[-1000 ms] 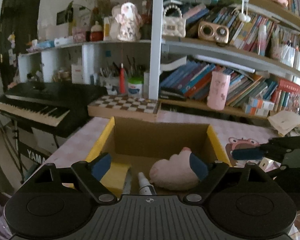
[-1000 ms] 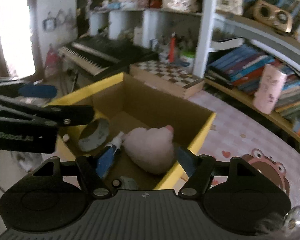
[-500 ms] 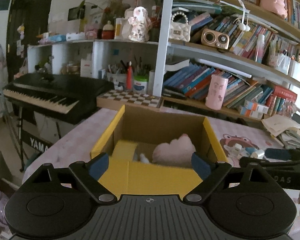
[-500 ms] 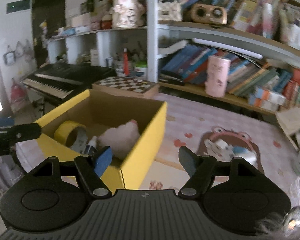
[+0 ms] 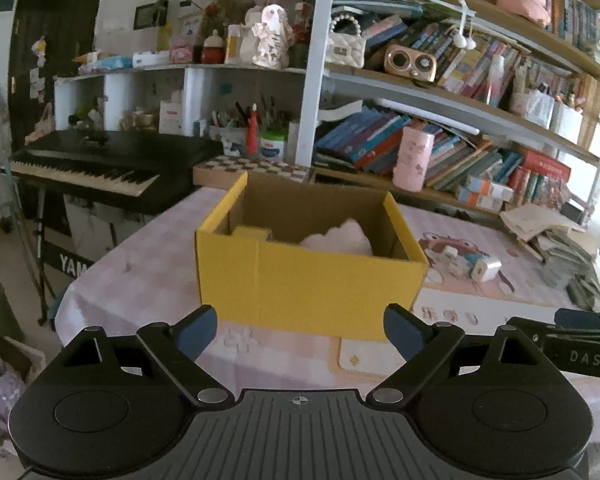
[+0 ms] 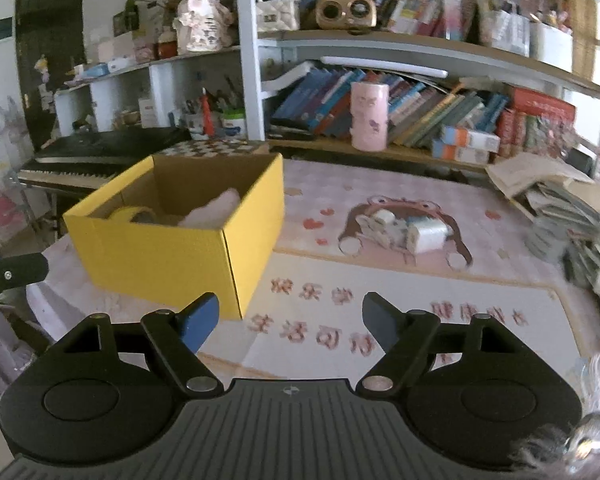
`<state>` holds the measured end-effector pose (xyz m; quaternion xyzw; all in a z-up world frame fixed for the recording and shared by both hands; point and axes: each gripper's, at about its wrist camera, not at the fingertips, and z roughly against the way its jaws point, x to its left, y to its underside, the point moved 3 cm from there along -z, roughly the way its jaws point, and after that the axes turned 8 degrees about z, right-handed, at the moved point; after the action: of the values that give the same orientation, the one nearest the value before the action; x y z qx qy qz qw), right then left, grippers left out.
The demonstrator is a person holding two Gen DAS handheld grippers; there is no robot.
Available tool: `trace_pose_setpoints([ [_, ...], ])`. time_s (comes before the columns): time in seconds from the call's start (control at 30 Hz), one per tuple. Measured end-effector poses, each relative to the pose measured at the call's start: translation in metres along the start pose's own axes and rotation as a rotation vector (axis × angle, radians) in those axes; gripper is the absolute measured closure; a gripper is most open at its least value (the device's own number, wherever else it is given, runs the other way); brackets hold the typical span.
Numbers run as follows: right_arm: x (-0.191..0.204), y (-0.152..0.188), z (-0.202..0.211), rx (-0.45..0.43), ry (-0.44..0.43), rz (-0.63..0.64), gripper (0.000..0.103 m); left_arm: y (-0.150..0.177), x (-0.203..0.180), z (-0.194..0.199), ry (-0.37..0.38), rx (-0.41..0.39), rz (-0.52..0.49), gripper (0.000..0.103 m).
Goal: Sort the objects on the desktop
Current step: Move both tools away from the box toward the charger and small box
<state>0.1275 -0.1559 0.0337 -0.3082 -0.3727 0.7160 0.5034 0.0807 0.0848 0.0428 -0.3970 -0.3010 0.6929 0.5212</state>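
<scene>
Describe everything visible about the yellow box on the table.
The yellow box is an open-topped carton that looks like corrugated cardboard, yellow outside and plain brown inside, with a vertical seam on its near wall. It stands upright on the pink patterned table cover, in front of the checkered board. Inside, a soft pink plush shows above the rim, and the right wrist view also shows a roll of yellow tape near the left wall. Neither claw touches it.
</scene>
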Motion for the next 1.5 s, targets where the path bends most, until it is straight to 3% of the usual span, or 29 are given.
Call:
trace_pose_setpoints([
  [0.47, 0.03, 0.047, 0.044, 0.026, 0.013, -0.027, 0.025, 0.041, 0.001, 0.04, 0.015, 0.018, 0.012, 0.01],
  [0.73, 0.035, 0.068, 0.058, 0.058, 0.033, -0.011, 0.023, 0.063, -0.003, 0.043, 0.018, 0.061, 0.031, 0.01],
  [1.5, -0.023, 0.097, 0.068, 0.136, 0.175, -0.08, 0.022, 0.089, -0.092, 0.009, 0.234, 0.188, -0.142, 0.01],
])
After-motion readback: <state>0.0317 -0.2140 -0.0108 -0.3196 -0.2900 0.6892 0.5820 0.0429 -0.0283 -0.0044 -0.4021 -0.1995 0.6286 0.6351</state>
